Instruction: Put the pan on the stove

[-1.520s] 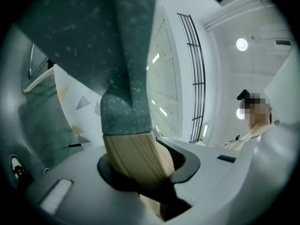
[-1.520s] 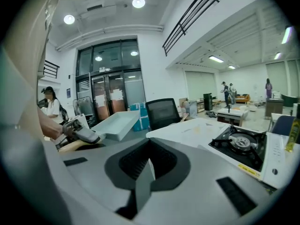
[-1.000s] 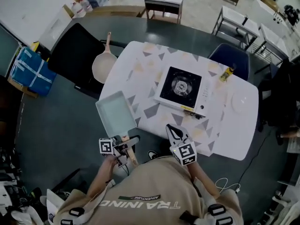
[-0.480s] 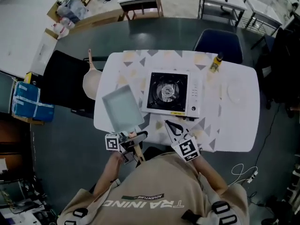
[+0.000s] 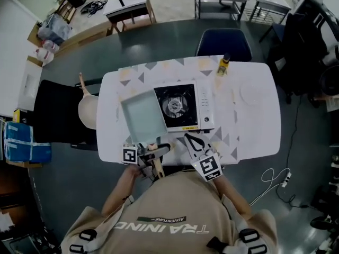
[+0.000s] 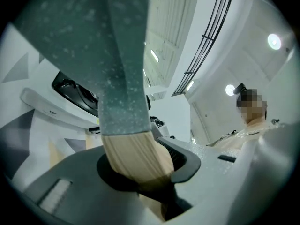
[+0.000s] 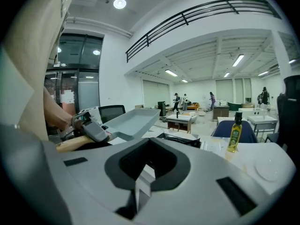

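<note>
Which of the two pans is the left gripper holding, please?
The rectangular grey pan: its wooden handle is clamped in the left gripper. The round cream pan lies off to the side, untouched.

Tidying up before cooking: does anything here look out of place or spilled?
A round cream frying pan lies off the table, apparently on the black chair at its left edge. Nothing looks spilled or damaged.

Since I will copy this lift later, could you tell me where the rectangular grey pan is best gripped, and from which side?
By its wooden handle, from the person's side, as the left gripper does: the handle juts from the pan toward the person and fits between the jaws, while the tray-like body is too wide.
</note>
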`<state>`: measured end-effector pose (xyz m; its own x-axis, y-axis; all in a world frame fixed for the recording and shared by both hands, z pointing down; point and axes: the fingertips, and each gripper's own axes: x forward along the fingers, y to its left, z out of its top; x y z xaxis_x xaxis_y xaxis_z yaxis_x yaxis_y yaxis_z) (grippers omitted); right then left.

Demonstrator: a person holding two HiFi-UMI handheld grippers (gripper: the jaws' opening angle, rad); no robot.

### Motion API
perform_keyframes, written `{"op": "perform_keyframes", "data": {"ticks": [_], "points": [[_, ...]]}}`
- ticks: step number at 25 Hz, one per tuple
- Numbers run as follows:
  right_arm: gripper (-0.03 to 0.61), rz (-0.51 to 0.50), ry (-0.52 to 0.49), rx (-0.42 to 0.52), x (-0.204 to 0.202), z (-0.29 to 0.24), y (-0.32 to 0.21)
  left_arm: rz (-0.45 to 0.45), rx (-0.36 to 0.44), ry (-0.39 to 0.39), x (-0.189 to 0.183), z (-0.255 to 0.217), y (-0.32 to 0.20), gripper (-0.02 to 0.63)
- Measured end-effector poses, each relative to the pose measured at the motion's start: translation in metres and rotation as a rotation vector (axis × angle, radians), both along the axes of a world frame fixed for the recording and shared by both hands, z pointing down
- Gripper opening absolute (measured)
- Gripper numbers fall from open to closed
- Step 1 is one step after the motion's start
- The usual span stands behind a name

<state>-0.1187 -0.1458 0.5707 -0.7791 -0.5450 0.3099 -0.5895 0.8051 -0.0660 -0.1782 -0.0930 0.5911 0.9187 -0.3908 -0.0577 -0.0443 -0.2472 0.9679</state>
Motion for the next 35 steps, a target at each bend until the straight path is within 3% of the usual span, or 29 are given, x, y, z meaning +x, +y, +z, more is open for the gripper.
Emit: {"op": "perform_keyframes", "data": {"ticks": [8, 15, 26, 35], "points": [[0.005, 0.118, 0.025, 0.055, 0.015, -0.022, 0.004, 0.152, 0.018, -0.009, 0.024, 0.008, -0.030, 0.114], [0.005, 0.214, 0.015, 0.020, 0.041, -0.011, 0.004, 0.217, -0.020, 0.012, 0.050, 0.021, -0.043, 0.115], [0.005, 0.306, 0.003, 0.005, 0.075, -0.004, -0.021, 0.268, -0.058, 0.020, 0.080, 0.043, -0.052, 0.117], [0.005, 0.291, 0.007, -0.024, 0.081, 0.002, -0.029, 0.236, -0.118, 0.035, 0.081, 0.057, -0.063, 0.118]]}}
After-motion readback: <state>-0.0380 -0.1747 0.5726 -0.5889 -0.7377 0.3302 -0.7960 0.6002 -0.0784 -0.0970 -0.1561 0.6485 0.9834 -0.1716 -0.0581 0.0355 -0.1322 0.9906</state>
